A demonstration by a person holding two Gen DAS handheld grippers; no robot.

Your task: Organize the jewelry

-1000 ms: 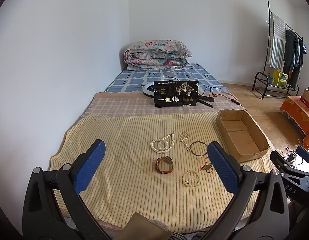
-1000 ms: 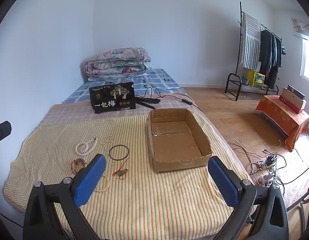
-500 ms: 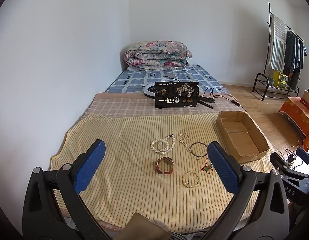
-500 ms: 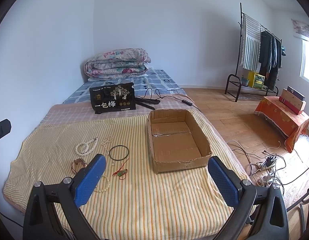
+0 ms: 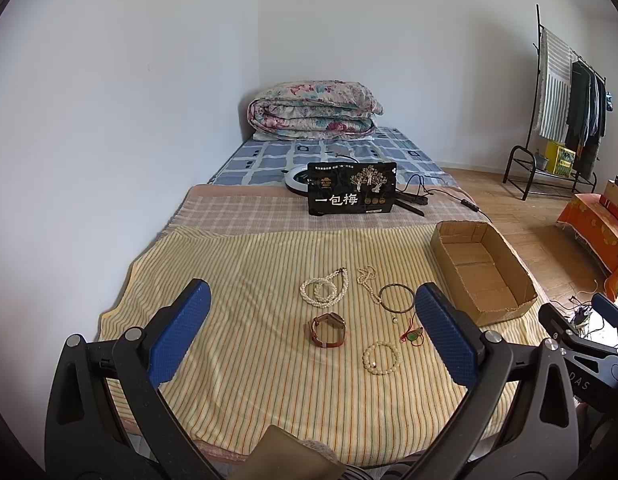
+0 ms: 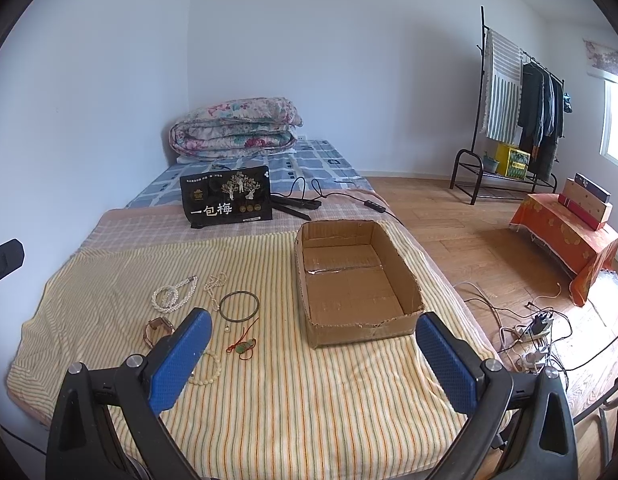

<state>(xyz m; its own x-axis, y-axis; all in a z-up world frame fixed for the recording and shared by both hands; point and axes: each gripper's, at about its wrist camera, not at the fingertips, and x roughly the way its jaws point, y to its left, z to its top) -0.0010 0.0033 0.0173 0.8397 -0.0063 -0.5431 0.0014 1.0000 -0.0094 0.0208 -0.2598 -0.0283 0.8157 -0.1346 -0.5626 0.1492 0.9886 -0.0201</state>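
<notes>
Several pieces of jewelry lie on the yellow striped blanket (image 5: 237,280): a white pearl necklace (image 5: 324,291), a thin pearl chain (image 5: 367,282), a dark bangle (image 5: 396,298), a brown watch (image 5: 327,329), a cream bead bracelet (image 5: 381,357) and a green pendant on red cord (image 5: 413,334). An empty cardboard box (image 6: 355,280) stands to their right. My left gripper (image 5: 313,332) is open and empty, held above the blanket's near edge. My right gripper (image 6: 313,356) is open and empty, in front of the box. In the right wrist view the bangle (image 6: 239,306) and pendant (image 6: 243,346) show left of the box.
A black gift bag (image 5: 351,194) stands behind the blanket, with a ring light and cables beside it. A folded floral quilt (image 5: 313,110) lies at the bed's head. A clothes rack (image 6: 513,120), an orange-covered stand (image 6: 569,236) and floor cables (image 6: 537,328) are to the right.
Both views have shifted very slightly; the scene sits a little lower in the left wrist view. The jewelry and box have not moved.
</notes>
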